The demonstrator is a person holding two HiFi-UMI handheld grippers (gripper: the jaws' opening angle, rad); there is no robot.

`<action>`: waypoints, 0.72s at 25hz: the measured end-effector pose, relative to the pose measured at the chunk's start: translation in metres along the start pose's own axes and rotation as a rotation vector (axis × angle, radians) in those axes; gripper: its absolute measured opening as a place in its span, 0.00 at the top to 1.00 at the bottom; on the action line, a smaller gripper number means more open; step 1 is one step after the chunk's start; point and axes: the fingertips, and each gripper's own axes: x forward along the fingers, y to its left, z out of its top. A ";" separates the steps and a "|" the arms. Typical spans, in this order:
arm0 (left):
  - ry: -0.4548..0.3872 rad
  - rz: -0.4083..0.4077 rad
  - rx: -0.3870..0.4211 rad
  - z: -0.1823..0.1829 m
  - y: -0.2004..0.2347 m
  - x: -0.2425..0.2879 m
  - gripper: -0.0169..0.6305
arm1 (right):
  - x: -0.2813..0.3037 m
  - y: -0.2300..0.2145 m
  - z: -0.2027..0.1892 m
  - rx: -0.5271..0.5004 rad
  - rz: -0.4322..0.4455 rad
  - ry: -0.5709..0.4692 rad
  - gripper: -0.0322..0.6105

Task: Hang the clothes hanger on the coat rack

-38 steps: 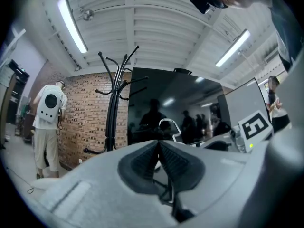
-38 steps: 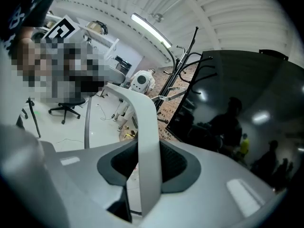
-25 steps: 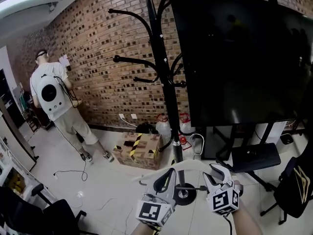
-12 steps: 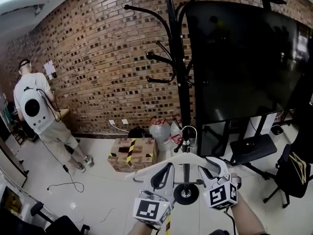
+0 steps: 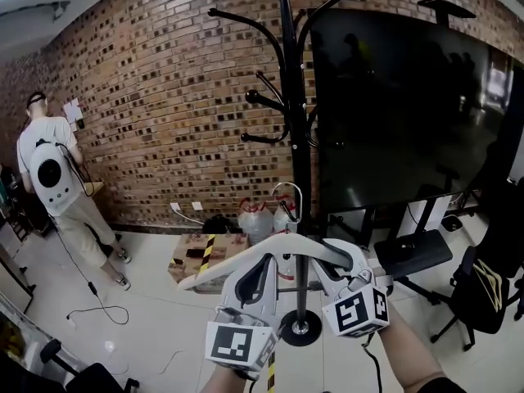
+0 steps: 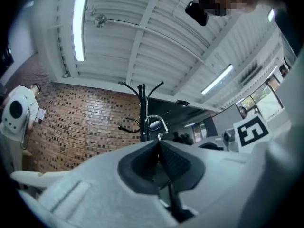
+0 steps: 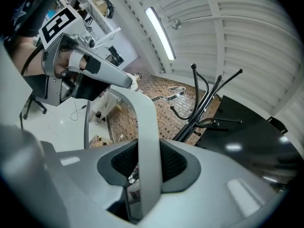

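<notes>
Lift of hanger (image 5: 282, 240) toward coat rack (image 5: 300, 162) over last sec, hook (image 5: 286, 193) closer but below pegs (image 5: 260, 98); left hand-held gripper (image 5: 260, 268) & right hand-held gripper (image 5: 344, 260) clamped on it.

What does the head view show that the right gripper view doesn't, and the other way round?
Only the head view shows the coat rack's round base on the floor and the marker cube on the right tongs. Only the right gripper view shows the ceiling light strip and the pads pressed on the hanger's white arm. Both show the coat rack, the hanger with its hook, the brick wall and the black screen.
</notes>
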 end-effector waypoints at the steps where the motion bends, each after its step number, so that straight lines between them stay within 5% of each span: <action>1: -0.003 -0.001 0.003 0.006 0.001 0.004 0.97 | 0.002 -0.006 0.008 -0.012 -0.003 -0.014 0.75; 8: -0.062 0.034 0.074 0.047 0.013 0.027 0.97 | 0.020 -0.044 0.053 -0.069 -0.025 -0.069 0.75; 18: -0.051 0.036 0.066 0.081 0.023 0.044 0.97 | 0.028 -0.093 0.089 -0.117 -0.093 -0.129 0.75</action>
